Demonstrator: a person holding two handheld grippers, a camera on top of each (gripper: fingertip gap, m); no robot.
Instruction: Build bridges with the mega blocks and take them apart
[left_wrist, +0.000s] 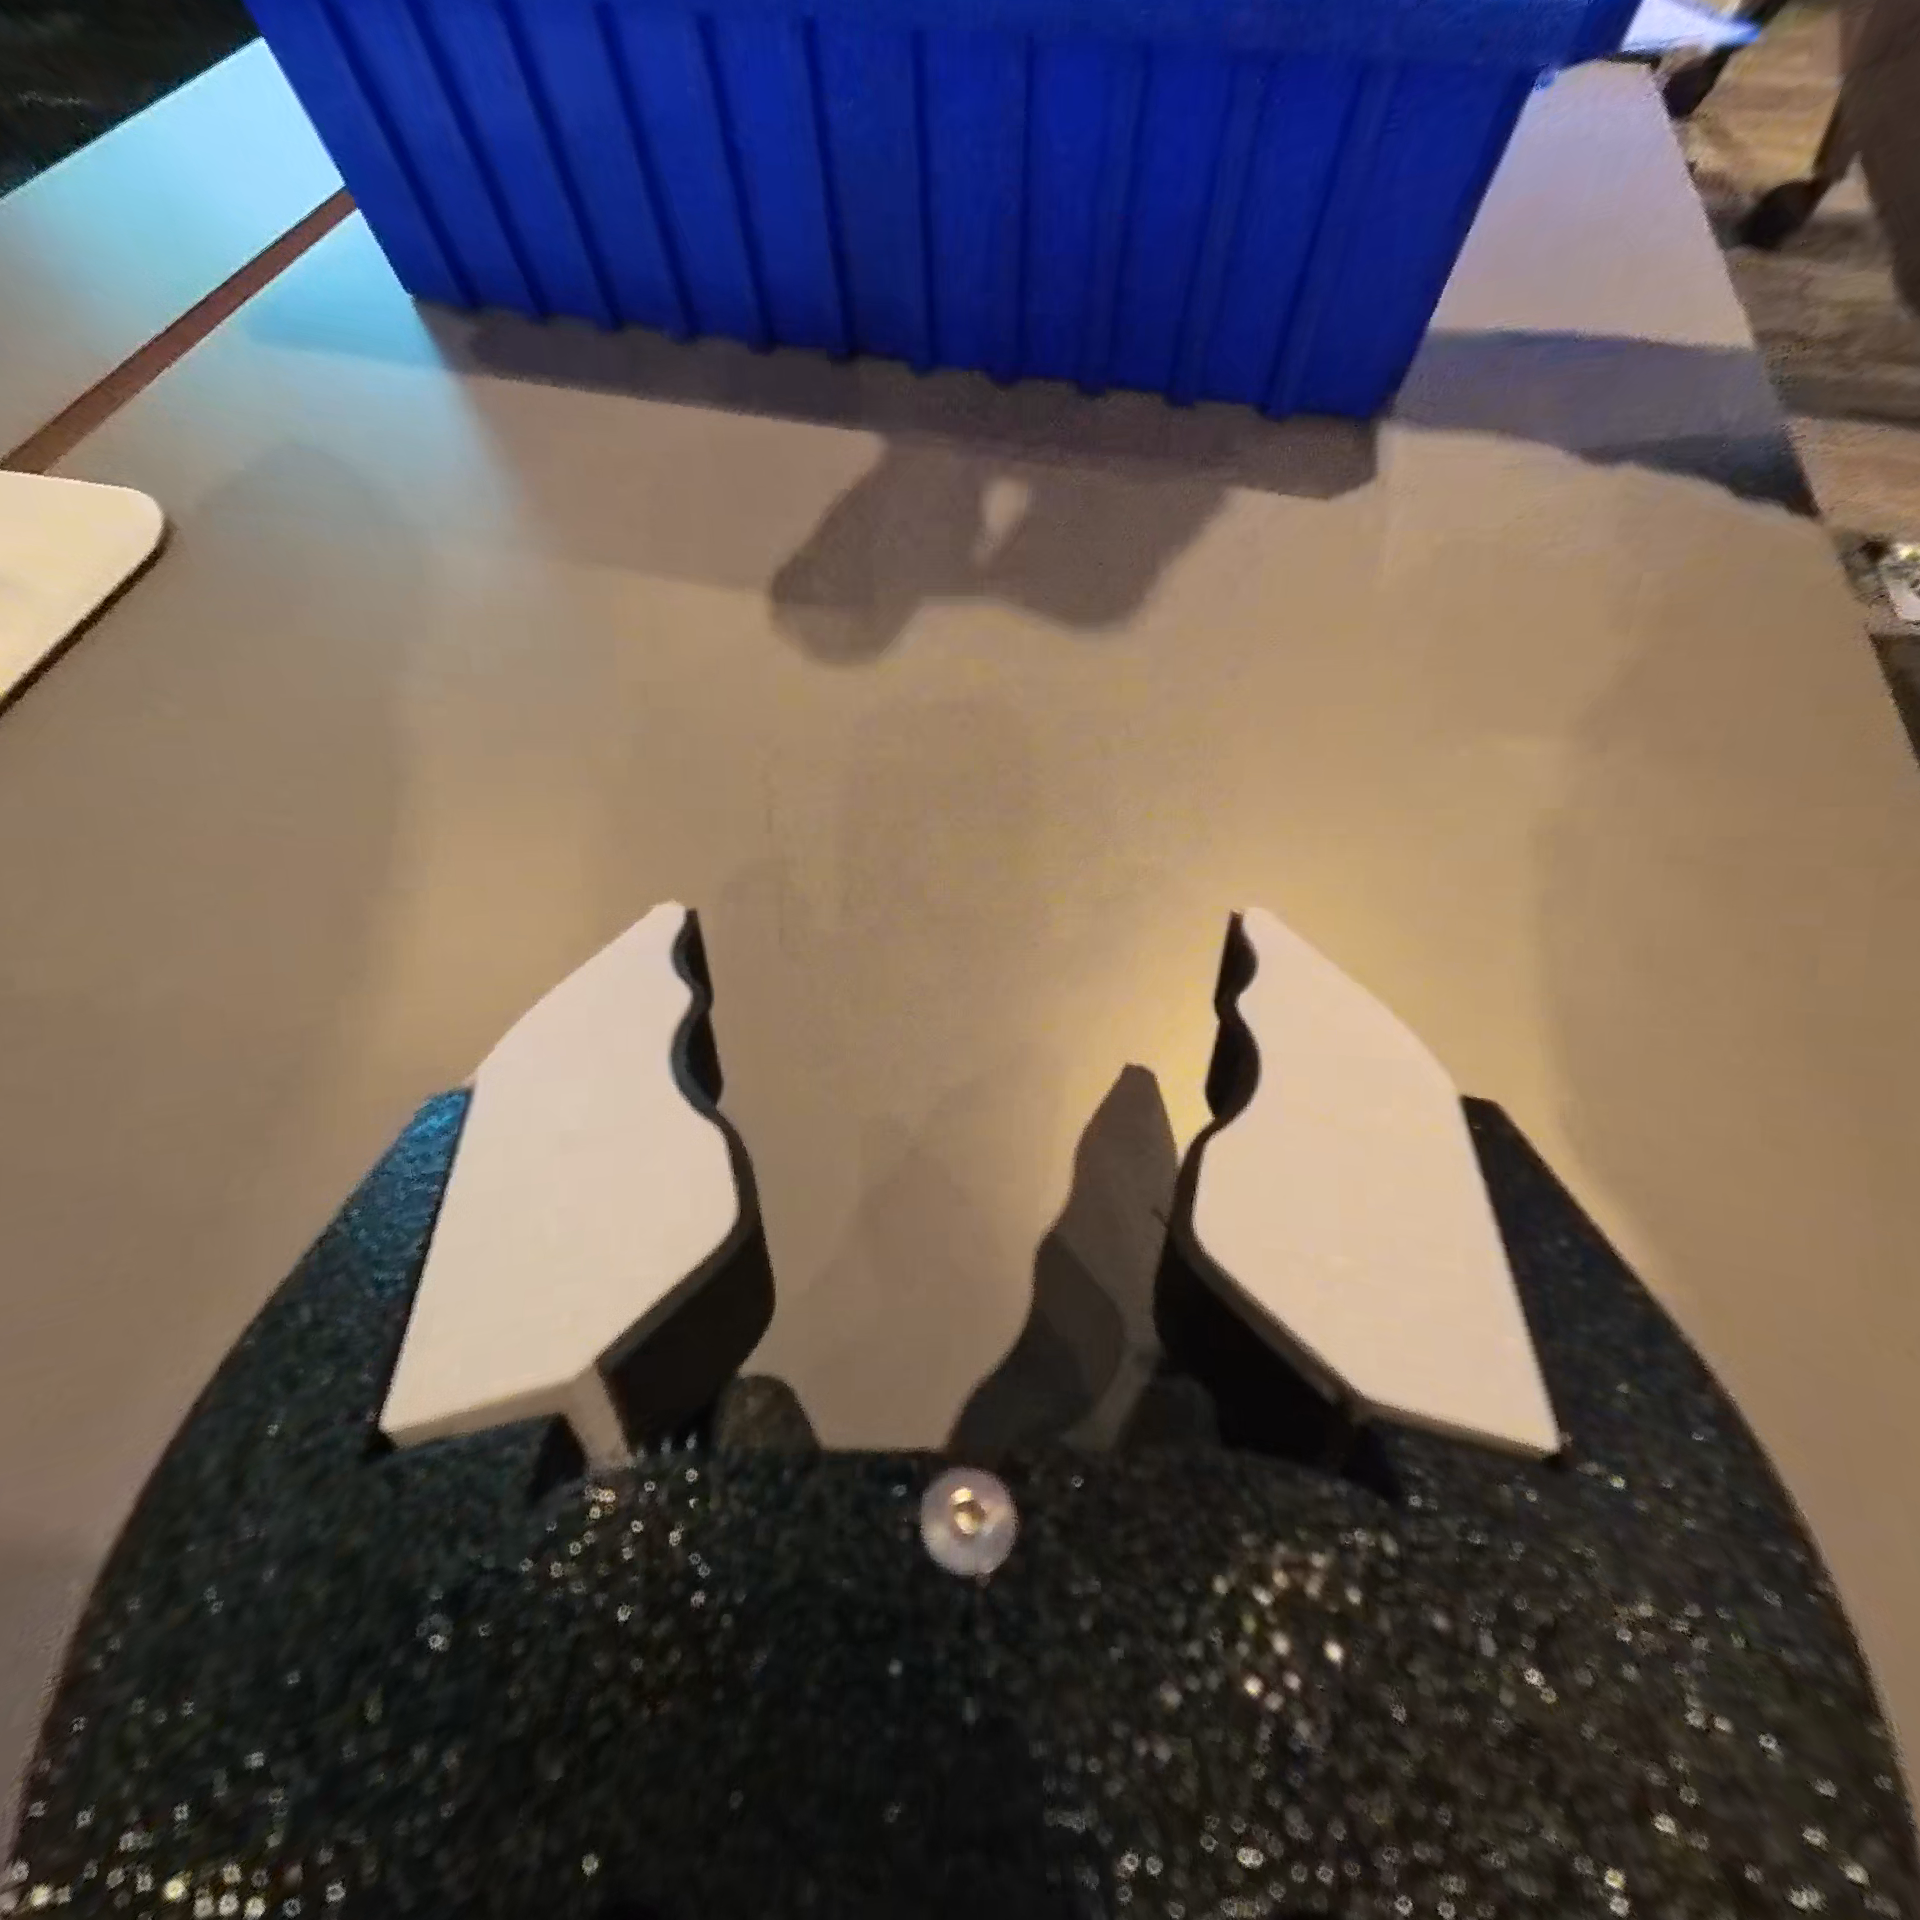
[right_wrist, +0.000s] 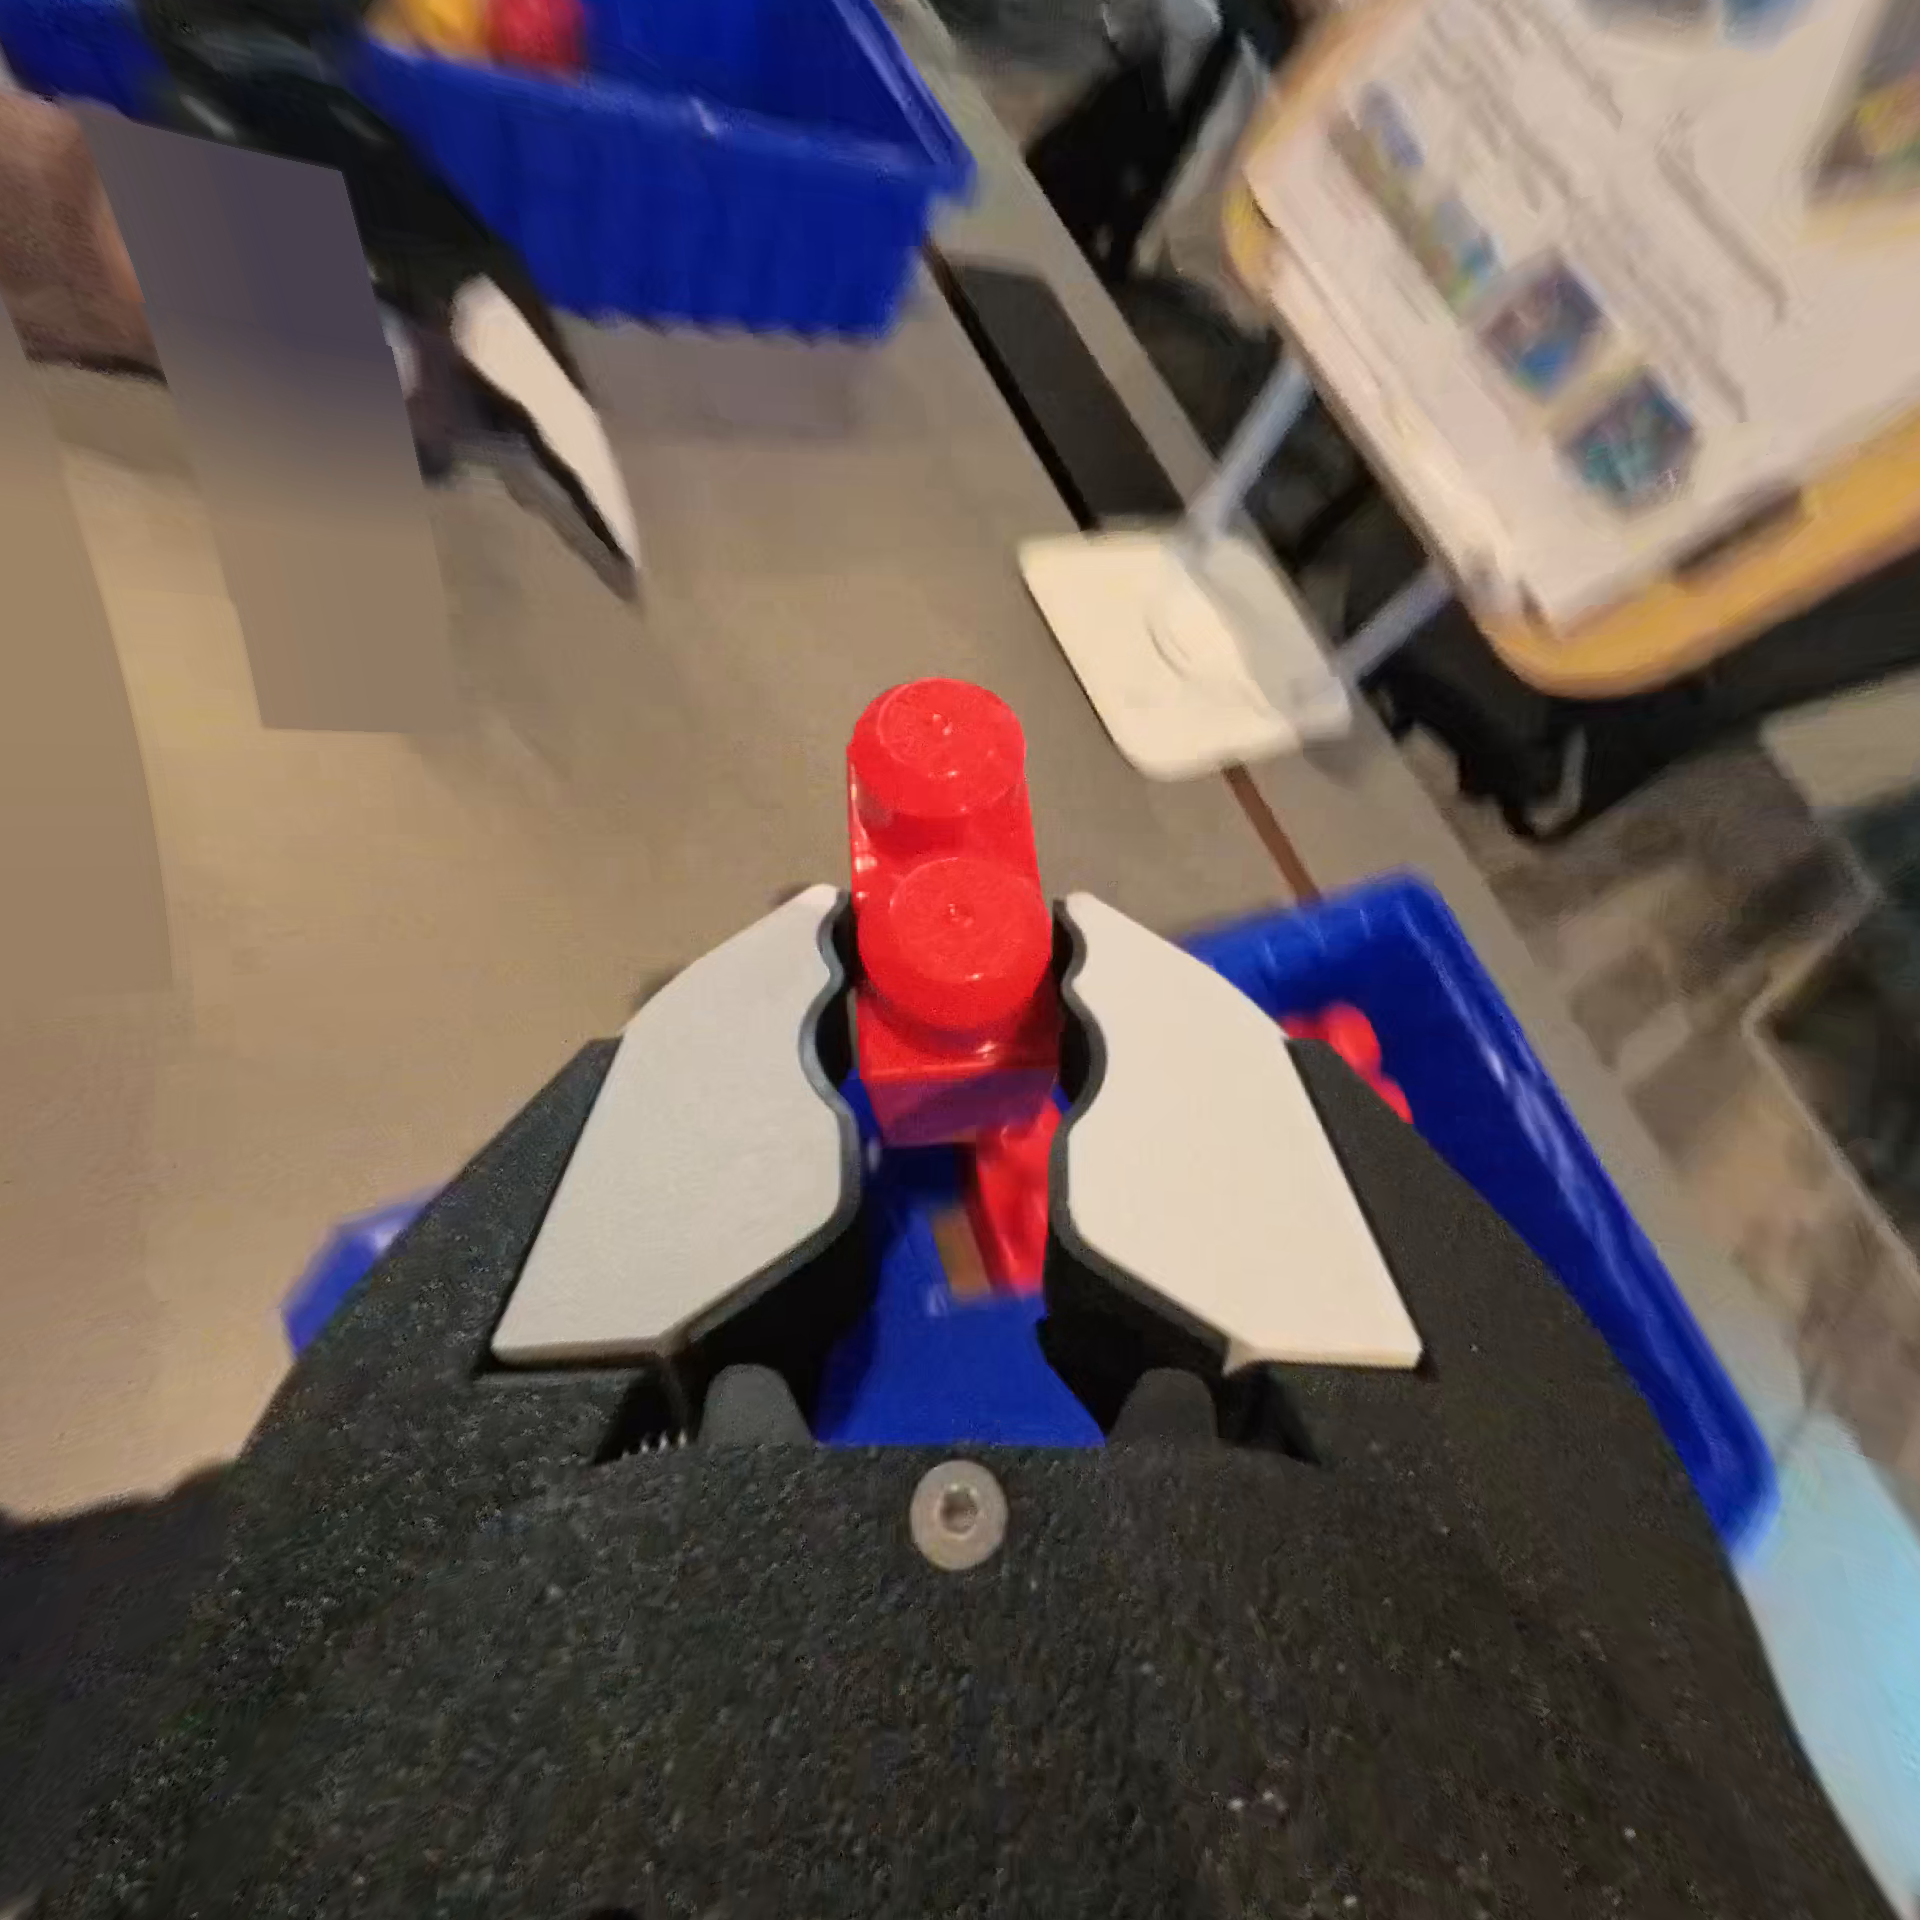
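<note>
**Red block gripped over the near bin, other gripper idle above the table**

The right gripper (right_wrist: 951, 925) has its two grey fingers (right_wrist: 707, 1122) clenched on a red block (right_wrist: 940, 883), a narrow two-stud piece whose far stud sticks out past the fingertips. It is held above a blue bin (right_wrist: 1507, 1122) at the near right of the table, and inside that bin, just beneath the fingers, more red pieces (right_wrist: 1013, 1195) can be made out, though blur keeps their shapes unclear.

The left gripper (left_wrist: 961, 920) hangs over bare tan table (left_wrist: 520, 779) with its jaws spread wide and nothing between them; its shadow falls on the tabletop ahead. In the right wrist view the same gripper shows farther off at the left, one pale finger pointing down.

At the far side of the table stands a large ribbed blue bin (left_wrist: 935, 187), resting on the surface; from the right wrist view, red and yellow things (right_wrist: 499, 26) show over its rim, too blurred to name.

A white flat stand base (right_wrist: 1174, 655) sits at the table's edge, with thin metal legs rising to a tilted display board (right_wrist: 1558, 291) covered in printed pictures. The corner of a pale flat piece (left_wrist: 62, 561) also shows at the left edge of the left wrist view.
</note>
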